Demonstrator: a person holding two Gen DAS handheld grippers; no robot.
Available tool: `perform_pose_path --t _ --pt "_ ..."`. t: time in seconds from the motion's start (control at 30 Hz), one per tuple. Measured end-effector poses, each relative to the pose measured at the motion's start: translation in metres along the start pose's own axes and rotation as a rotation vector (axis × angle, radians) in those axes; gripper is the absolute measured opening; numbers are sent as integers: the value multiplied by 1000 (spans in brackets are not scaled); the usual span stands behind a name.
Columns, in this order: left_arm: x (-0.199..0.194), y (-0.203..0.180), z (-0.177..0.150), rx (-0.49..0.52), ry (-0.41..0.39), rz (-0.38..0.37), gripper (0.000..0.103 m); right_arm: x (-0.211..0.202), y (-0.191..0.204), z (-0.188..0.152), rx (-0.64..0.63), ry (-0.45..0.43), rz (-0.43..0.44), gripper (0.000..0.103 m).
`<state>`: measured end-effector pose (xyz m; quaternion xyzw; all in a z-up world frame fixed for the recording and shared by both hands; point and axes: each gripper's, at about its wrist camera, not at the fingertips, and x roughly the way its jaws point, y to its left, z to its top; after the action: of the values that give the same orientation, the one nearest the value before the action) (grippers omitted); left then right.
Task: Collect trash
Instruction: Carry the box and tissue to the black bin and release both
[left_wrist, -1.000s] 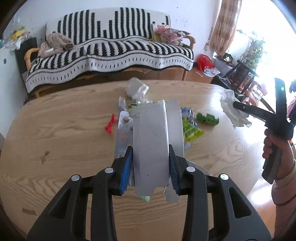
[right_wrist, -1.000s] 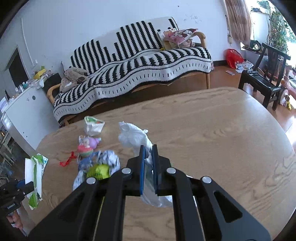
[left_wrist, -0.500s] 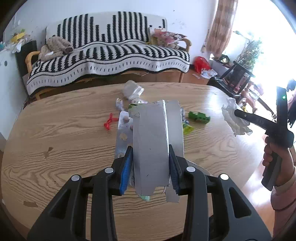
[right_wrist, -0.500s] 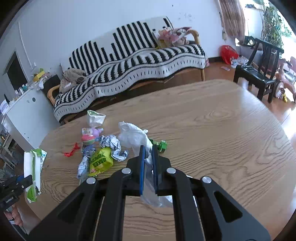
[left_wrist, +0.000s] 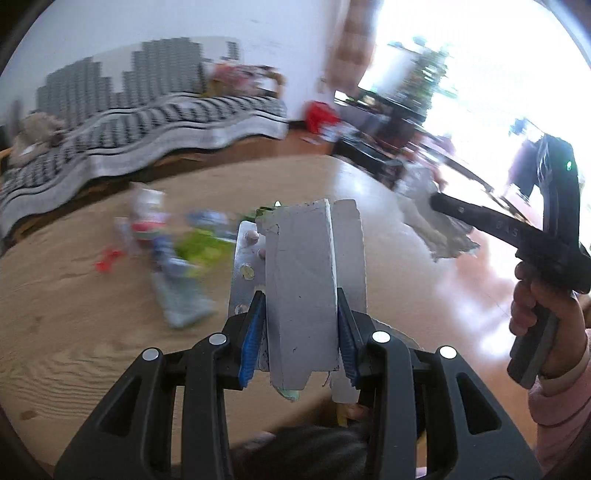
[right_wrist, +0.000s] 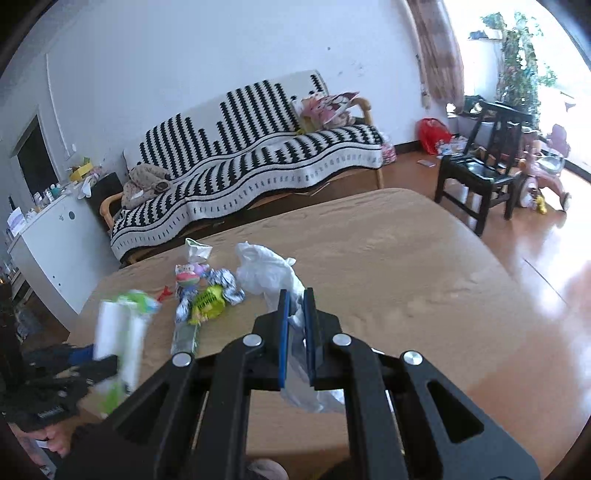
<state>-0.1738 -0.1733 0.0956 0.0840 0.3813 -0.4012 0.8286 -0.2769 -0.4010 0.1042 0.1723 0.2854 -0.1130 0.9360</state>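
My left gripper (left_wrist: 299, 297) is shut on a flattened grey-white carton (left_wrist: 301, 266), with a silver pill blister (left_wrist: 245, 266) pinched beside it. My right gripper (right_wrist: 296, 306) is shut on a crumpled white plastic bag (right_wrist: 266, 271) that hangs below its jaws. Both are held above the near side of the wooden table (right_wrist: 406, 277). More trash lies on the table: a yellow-green wrapper (right_wrist: 208, 301), a foil wrapper (right_wrist: 229, 286), a clear packet (right_wrist: 197, 251) and a red clip (right_wrist: 164, 293). The left wrist view shows the right gripper (left_wrist: 436, 202) with its bag (left_wrist: 439, 232) at the right.
A striped sofa (right_wrist: 258, 147) stands behind the table. A black chair (right_wrist: 476, 170) and a red bag (right_wrist: 432, 134) are on the floor to the right, and a white cabinet (right_wrist: 55, 240) stands at the left. A hand (left_wrist: 535, 306) in a pink sleeve grips the right tool.
Both grippers have drawn back from the trash pile and risen, each keeping its load. The left view has swung and blurred; the carton now shows at the left of the right wrist view.
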Motion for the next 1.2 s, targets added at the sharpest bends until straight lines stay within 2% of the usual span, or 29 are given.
perform_pose_path --t 0.07,0.13,0.2,0.27,0.4,0.5,0.6,1.07,1.1,1.13,1.17,1.2 --pt "12 -28 -11 20 52 -71 36 -26 -17 -20 19 1 -21 8" --pt "34 -61 -32 47 149 -148 36 -41 -34 -45 40 21 -53 8" --pt "55 -89 -58 84 240 -195 36 -45 -56 -81 81 85 -94 8" --pt "76 -112 -82 102 327 -235 36 -41 -83 -125 149 187 -125 8" --pt "122 -146 -134 142 482 -263 36 -34 -123 -198 294 323 -157 8" --pt "141 -153 -151 136 543 -265 36 -33 -140 -231 365 373 -162 8" --pt "148 -152 -151 139 553 -256 36 -34 -146 -244 383 394 -158 8" --pt "152 -158 -151 141 555 -251 40 -23 -153 -236 431 397 -119 8" --pt "152 -160 -150 134 560 -247 52 -24 -154 -235 445 389 -115 8" --pt "156 -160 -149 123 572 -248 86 -25 -155 -234 451 388 -115 11" --pt "156 -158 -150 110 574 -246 98 -26 -155 -233 453 379 -117 16" --pt "153 -155 -148 92 546 -237 97 -28 -155 -231 454 369 -119 42"
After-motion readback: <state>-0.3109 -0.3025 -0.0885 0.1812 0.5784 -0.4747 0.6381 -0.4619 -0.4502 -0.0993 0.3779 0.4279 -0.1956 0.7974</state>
